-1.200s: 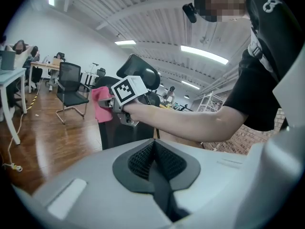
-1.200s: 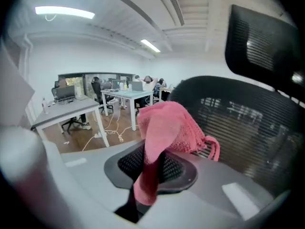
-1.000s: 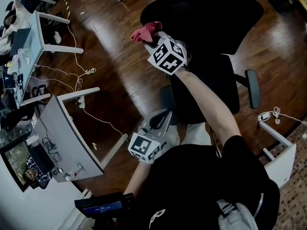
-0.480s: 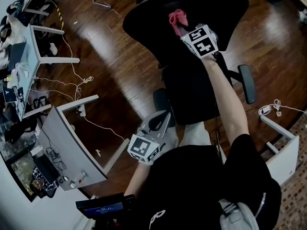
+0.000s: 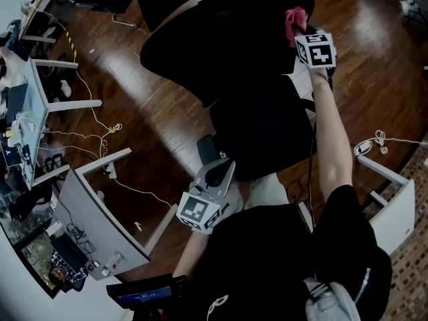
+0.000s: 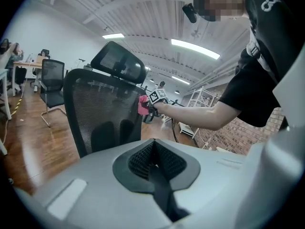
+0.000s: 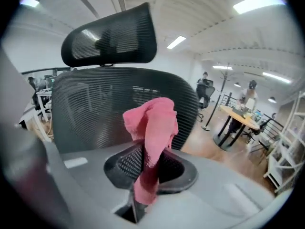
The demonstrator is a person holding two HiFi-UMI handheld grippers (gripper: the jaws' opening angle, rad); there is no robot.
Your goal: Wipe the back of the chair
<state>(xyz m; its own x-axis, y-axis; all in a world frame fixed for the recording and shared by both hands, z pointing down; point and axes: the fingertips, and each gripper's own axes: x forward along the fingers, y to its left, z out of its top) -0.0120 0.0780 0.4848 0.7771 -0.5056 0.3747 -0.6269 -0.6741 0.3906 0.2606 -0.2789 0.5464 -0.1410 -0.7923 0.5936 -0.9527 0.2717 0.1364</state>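
Far forward, right gripper point(image 5: 299, 31) fingers pinch pink cloth point(image 5: 293, 17) at chair back point(image 5: 221, 42); left gripper point(image 5: 219, 171) closed, low

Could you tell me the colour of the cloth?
The cloth is pink, clearest in the right gripper view.

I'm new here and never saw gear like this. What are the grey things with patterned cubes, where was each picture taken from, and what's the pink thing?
No robot: a person holds a hand-held gripper in each hand. One picture comes from a head camera looking down; the other two from a camera on each gripper. The right hand-held gripper is shut on a pink cloth at the black mesh chair back. The left hand-held gripper is shut, empty, low by the person's body.
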